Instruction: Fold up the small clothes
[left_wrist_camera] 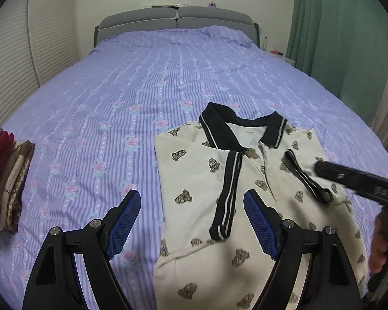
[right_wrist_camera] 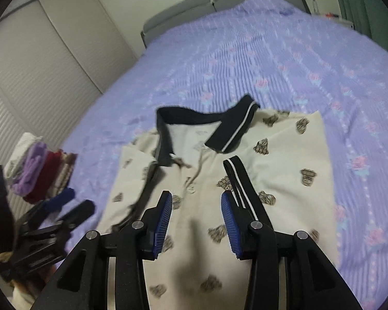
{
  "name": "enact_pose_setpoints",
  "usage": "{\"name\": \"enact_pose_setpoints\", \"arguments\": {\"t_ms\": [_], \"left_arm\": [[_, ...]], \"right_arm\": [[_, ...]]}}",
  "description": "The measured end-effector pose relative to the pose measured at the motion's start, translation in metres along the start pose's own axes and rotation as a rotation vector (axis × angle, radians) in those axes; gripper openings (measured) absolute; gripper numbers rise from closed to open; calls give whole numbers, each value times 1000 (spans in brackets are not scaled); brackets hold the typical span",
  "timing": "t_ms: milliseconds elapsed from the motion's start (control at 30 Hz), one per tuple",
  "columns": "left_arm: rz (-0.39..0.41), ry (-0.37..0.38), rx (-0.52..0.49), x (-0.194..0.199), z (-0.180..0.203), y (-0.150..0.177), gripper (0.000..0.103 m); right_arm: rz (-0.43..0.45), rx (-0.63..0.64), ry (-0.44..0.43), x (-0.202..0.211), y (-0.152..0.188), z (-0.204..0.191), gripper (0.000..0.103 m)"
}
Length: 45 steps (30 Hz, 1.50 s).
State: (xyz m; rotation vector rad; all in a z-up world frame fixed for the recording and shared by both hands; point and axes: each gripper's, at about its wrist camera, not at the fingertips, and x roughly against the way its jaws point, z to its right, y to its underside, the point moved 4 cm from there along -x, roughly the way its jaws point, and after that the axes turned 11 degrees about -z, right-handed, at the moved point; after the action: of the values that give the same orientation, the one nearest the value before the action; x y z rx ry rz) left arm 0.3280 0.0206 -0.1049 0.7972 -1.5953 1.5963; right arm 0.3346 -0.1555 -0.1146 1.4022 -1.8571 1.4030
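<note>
A cream polo shirt with small brown prints and a dark striped collar lies on the purple bedspread, both sleeves folded in over the chest. My left gripper is open and empty, just above the shirt's left side near the folded left cuff. My right gripper is open and empty above the shirt's middle, beside the right cuff. In the left wrist view the right gripper reaches in over the right sleeve; its jaws do not show clearly there.
A pile of folded clothes sits at the bed's left edge, also in the right wrist view. The purple flowered bedspread stretches to the grey headboard. A wardrobe stands left, a green curtain right.
</note>
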Motion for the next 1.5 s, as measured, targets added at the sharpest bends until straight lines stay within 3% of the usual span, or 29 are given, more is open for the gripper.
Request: {"name": "enact_pose_setpoints", "arguments": {"t_ms": [100, 300, 467, 600, 733, 833, 1033, 1167, 1300, 1500], "left_arm": [[19, 0, -9, 14, -3, 9, 82], [59, -24, -30, 41, -17, 46, 82], [77, -75, -100, 36, -37, 71, 82], [76, -55, -162, 22, -48, 82, 80], [69, -22, -217, 6, -45, 82, 68], [60, 26, -233, -4, -39, 76, 60], [25, 24, -261, -33, -30, 69, 46], [24, 37, -238, -40, -33, 71, 43], [42, 14, -256, -37, -33, 75, 41], [33, 11, -214, -37, -43, 75, 38]], "right_arm": [[62, 20, 76, 36, 14, -2, 56], [144, 33, 286, 97, 53, 12, 65], [139, -4, 295, 110, 77, 20, 65], [98, -5, 247, 85, 86, 4, 65], [65, 28, 212, 59, 93, -21, 65], [64, 56, 182, 45, 94, -41, 65], [58, 68, 98, 17, 83, -71, 65], [45, 95, 44, -5, 71, -95, 64], [28, 133, 71, -40, 60, -116, 58], [-24, 119, 178, -81, 50, -115, 49]]}}
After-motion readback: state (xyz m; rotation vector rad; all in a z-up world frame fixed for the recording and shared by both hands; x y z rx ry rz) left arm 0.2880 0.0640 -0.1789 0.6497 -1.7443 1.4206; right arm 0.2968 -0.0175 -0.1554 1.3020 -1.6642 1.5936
